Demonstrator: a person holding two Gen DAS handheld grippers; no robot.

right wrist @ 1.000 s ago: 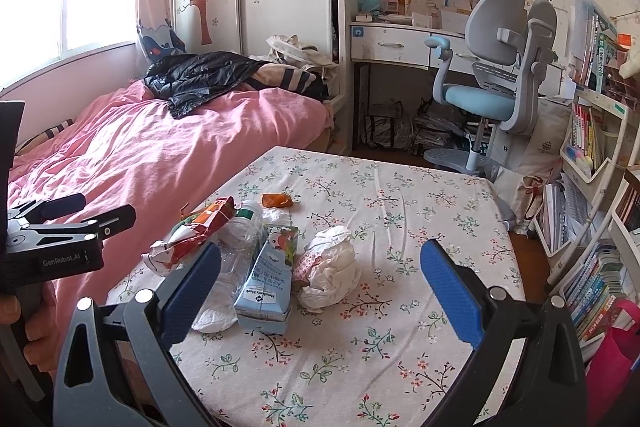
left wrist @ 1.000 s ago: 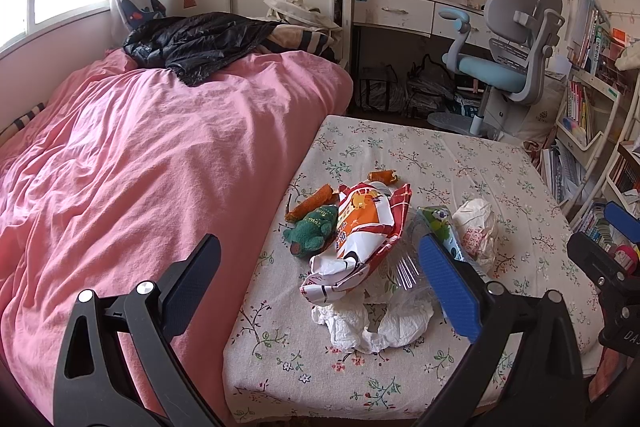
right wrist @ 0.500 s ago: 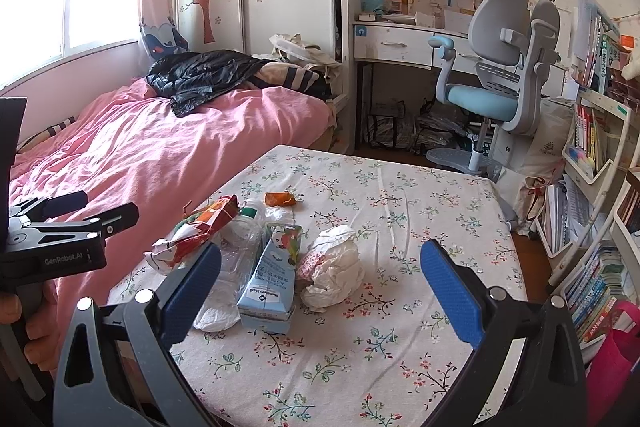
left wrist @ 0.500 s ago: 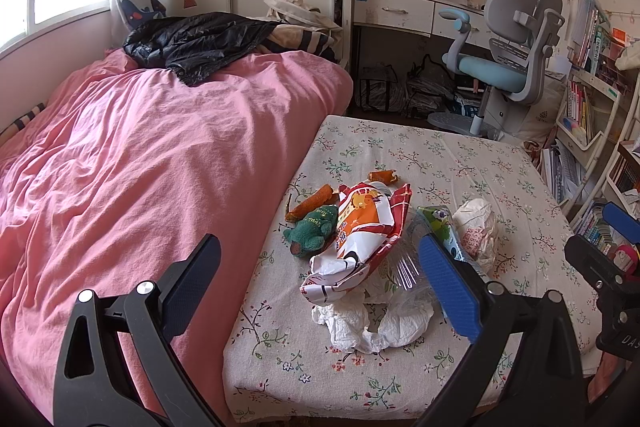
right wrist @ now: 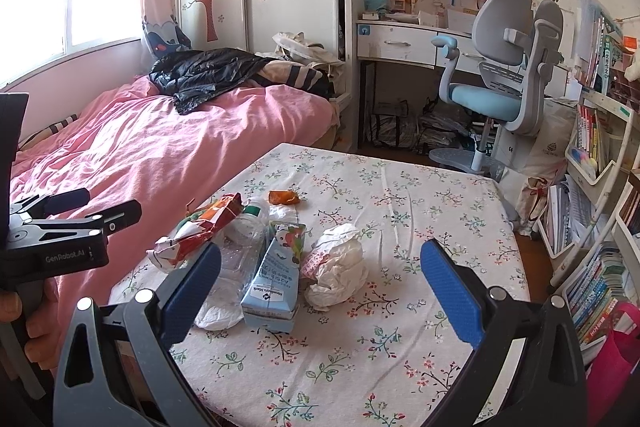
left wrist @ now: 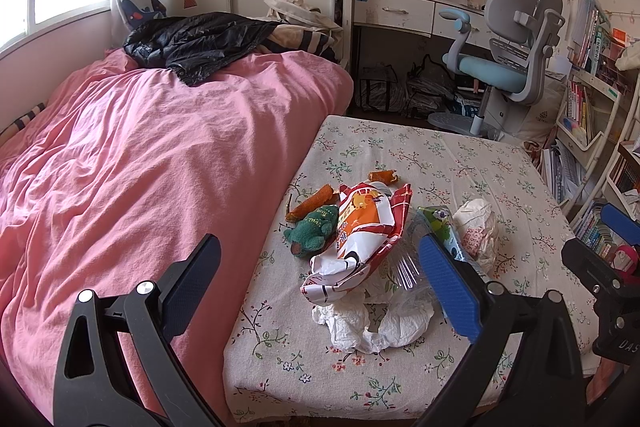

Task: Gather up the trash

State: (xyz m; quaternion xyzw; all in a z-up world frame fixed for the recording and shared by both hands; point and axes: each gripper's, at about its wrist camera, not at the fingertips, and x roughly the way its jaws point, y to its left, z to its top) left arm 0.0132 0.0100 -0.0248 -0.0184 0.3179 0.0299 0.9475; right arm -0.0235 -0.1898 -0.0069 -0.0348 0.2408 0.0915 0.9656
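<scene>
Trash lies in a heap on the floral table (left wrist: 460, 163) (right wrist: 420, 211): a red and white snack bag (left wrist: 360, 231) (right wrist: 200, 231), a crushed clear bottle (right wrist: 244, 239), a blue drink carton (right wrist: 276, 275) (left wrist: 442, 227), crumpled white paper (right wrist: 340, 267) (left wrist: 478, 227), a white tissue (left wrist: 372, 327) and an orange wrapper (right wrist: 283, 197) (left wrist: 382, 175). A green plush toy (left wrist: 314, 229) rests beside an orange strip (left wrist: 310, 203). My left gripper (left wrist: 320, 287) hangs open just short of the heap. My right gripper (right wrist: 320, 287) is open, hovering near the carton and paper.
A bed with a pink duvet (left wrist: 140, 167) borders the table's left side, a black jacket (left wrist: 200, 43) on it. Beyond the table stand a grey and blue desk chair (left wrist: 508, 67) and a desk (left wrist: 400, 11). Bookshelves (right wrist: 592, 187) line the right.
The right wrist view has crept slightly forward toward the trash. The left gripper has barely moved.
</scene>
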